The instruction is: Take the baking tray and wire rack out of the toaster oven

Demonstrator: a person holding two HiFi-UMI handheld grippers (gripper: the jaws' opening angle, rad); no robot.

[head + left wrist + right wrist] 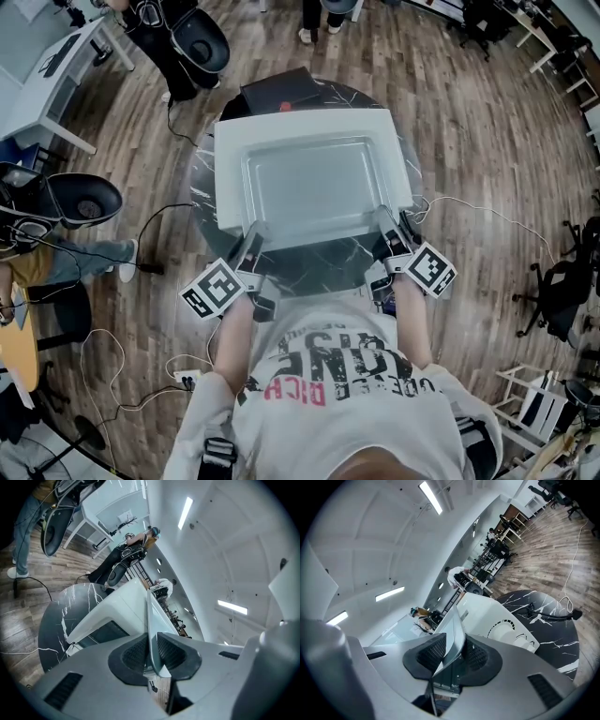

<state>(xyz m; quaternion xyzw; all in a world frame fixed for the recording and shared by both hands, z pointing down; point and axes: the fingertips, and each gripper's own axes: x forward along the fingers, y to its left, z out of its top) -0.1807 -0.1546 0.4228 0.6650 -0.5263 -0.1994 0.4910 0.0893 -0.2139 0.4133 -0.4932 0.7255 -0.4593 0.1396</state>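
Note:
A grey baking tray [314, 187] hangs flat above the white toaster oven [234, 141], held by its near rim at both corners. My left gripper [251, 242] is shut on the near left corner, my right gripper [386, 225] on the near right corner. In the left gripper view the tray's thin edge [150, 620] runs between the black pads of that gripper [151, 656], with the oven [117, 609] below it. In the right gripper view the tray [452, 632] sits pinched in that gripper [453, 656], beside the oven's knobs [504, 632]. No wire rack shows.
The oven stands on a round black marble table [323, 267]. A dark box with a red spot [281, 89] lies behind the oven. A black cable [548, 613] lies on the table. Office chairs [84, 199] and floor cables [103, 352] ring the table.

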